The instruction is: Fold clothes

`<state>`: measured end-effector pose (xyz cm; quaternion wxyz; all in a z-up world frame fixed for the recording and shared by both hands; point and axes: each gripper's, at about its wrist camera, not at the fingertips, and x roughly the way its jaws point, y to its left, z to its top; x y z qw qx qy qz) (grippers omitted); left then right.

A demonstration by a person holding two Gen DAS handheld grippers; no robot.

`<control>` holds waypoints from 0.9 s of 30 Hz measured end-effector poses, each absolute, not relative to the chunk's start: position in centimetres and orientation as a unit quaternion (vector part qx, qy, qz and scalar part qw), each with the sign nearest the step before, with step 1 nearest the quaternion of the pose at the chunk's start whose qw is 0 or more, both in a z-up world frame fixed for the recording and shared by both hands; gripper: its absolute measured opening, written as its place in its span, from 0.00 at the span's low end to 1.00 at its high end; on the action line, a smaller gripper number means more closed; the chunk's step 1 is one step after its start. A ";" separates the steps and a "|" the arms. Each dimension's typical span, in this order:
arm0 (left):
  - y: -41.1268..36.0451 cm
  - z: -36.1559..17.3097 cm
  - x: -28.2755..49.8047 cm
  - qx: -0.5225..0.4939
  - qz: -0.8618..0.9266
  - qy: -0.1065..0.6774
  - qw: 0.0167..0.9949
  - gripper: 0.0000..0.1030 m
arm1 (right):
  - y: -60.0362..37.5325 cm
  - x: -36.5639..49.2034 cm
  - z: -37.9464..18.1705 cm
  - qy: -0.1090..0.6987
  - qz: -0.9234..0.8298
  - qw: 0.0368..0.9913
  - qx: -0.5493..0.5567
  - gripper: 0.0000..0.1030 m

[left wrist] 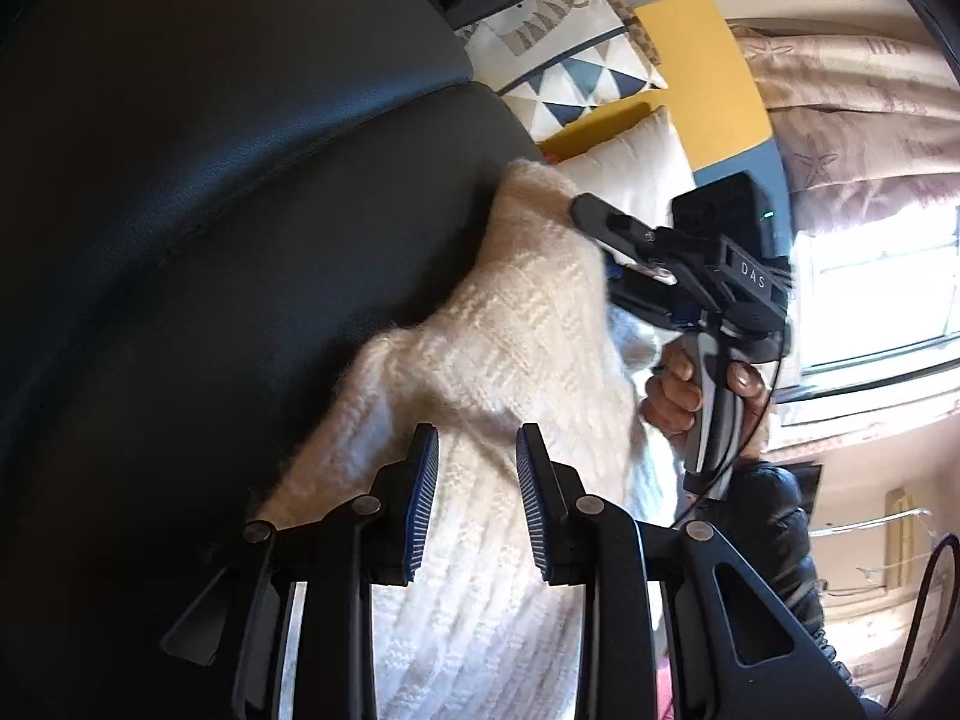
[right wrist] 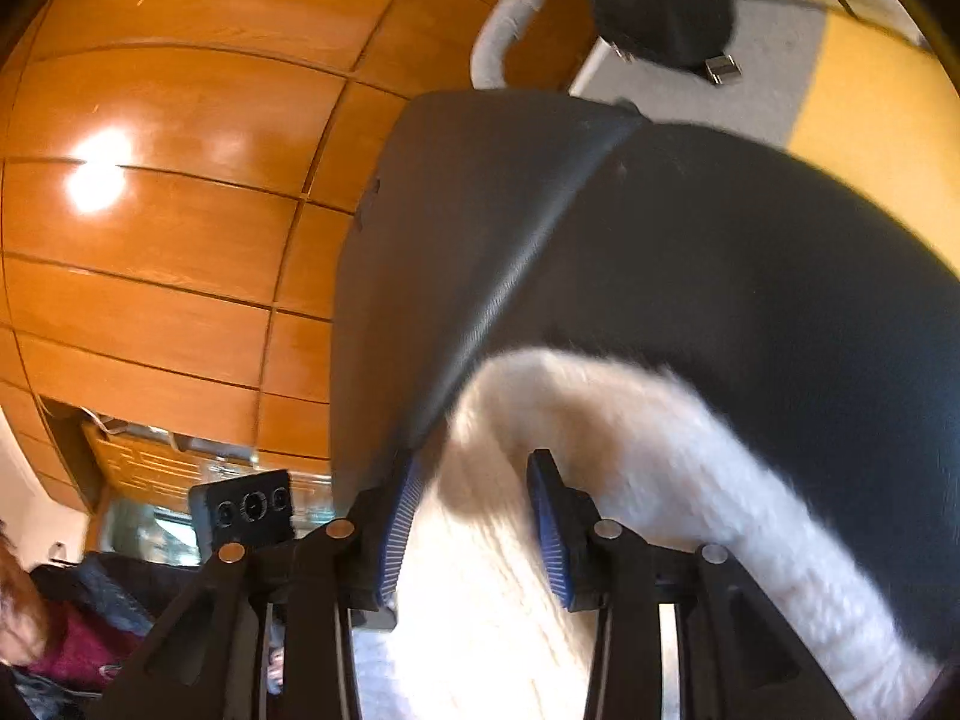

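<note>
While the white knit sweater (left wrist: 498, 360) is draped across the black leather seat (left wrist: 210, 210), both grippers are right down in it. From the left wrist view, the left gripper (left wrist: 477, 498) has its two blue ribbed pads set a narrow way apart with the knit running up between them, but I honestly can't tell if the pads are pressing the fabric or just hovering over it. Same view shows the right gripper (left wrist: 606, 246) over on the far side of the sweater, one black finger lying against the upper edge of the wool, and the person's hand (left wrist: 690, 390) wrapped round its grey handle with a dark puffy sleeve (left wrist: 774, 516) below. Its jaws aren't readable from there. From the right wrist view, its fingers also sit at a narrowish gap with the fluffy white fabric filling the space between them; that part is blurry, so again I can't say whether it's actually pinched. The sweater bunches up in a hump just past the tips and trails off to the lower right over the seat. Behind the seat in the left view there's a triangle-patterned cushion (left wrist: 576, 84), a plain white pillow (left wrist: 636, 168) and a pinkish curtain (left wrist: 852, 138) by a bright window. The right view gets orange wood panelling (right wrist: 168, 228) and a black bag (right wrist: 660, 0) up top.
</note>
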<state>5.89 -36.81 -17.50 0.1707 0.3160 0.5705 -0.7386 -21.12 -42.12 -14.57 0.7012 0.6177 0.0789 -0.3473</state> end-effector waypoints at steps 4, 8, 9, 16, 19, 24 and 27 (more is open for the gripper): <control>-36.7 -17.5 5.9 0.317 -0.735 0.573 0.178 0.28 | -42.2 -18.6 -12.0 0.141 -0.387 0.725 0.552 0.12; -36.4 -17.5 6.1 0.318 -0.736 0.569 0.183 0.28 | -41.6 -18.8 -10.2 0.106 -0.423 0.741 0.511 0.09; -36.3 -17.4 6.4 0.319 -0.736 0.568 0.184 0.28 | -41.8 -19.3 -10.8 0.100 -0.435 0.729 0.518 0.09; -36.3 -15.8 8.3 0.313 -0.741 0.565 0.184 0.28 | -41.5 -20.4 -11.9 0.098 -0.500 0.673 0.537 0.12; -36.7 -14.1 9.3 0.296 -0.759 0.549 0.187 0.28 | -39.4 -19.3 -9.6 0.092 -0.513 0.664 0.536 0.24; -38.7 -12.7 9.9 0.278 -0.768 0.544 0.193 0.28 | -34.4 -16.8 -6.5 0.087 -0.522 0.660 0.533 0.25; -39.8 -12.4 9.1 0.269 -0.754 0.574 0.170 0.28 | -31.3 -14.0 -6.4 0.141 -0.574 0.624 0.511 0.25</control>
